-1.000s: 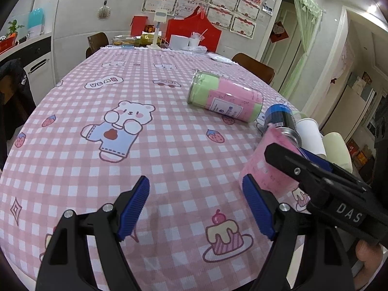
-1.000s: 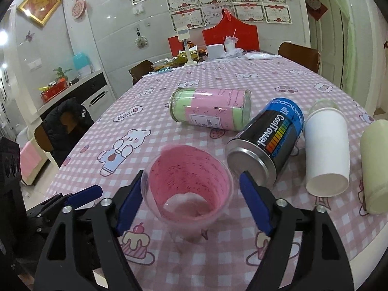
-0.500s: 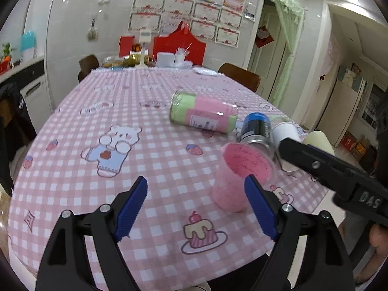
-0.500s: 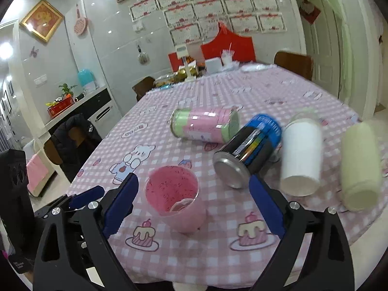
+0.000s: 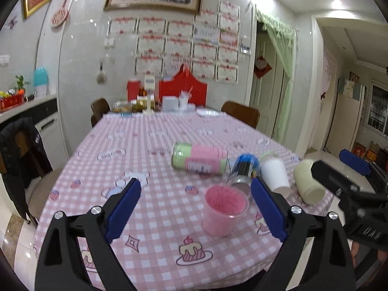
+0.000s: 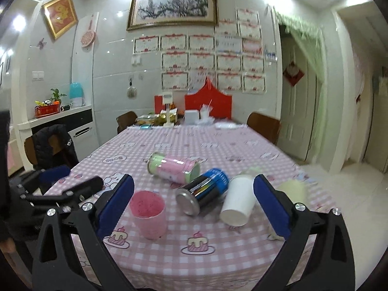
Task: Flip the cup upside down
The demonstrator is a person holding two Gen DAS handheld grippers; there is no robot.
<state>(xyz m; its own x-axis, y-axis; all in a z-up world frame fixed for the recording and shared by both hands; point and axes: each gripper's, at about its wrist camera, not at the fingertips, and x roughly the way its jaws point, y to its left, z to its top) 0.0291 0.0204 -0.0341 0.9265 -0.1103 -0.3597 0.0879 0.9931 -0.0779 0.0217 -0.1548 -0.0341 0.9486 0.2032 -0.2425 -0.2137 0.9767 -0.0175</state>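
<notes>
Left hand-held gripper (image 5: pixel 195 212): wide open, empty, above the surface (image 5: pixel 155 145). Pink cup (image 6: pixel 148 214): upright, mouth up, near the front edge, beside a toppled blue can (image 6: pixel 202 194). Right hand-held gripper (image 6: pixel 194 205): spread wide, holding nothing.

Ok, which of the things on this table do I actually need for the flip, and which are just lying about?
For the job:
pink cup, upright, mouth up
right gripper, open
left gripper, open

Lying about:
green-and-pink canister, on its side
blue-and-black can, on its side
white paper cup, on its side
cream cup, on its side
</notes>
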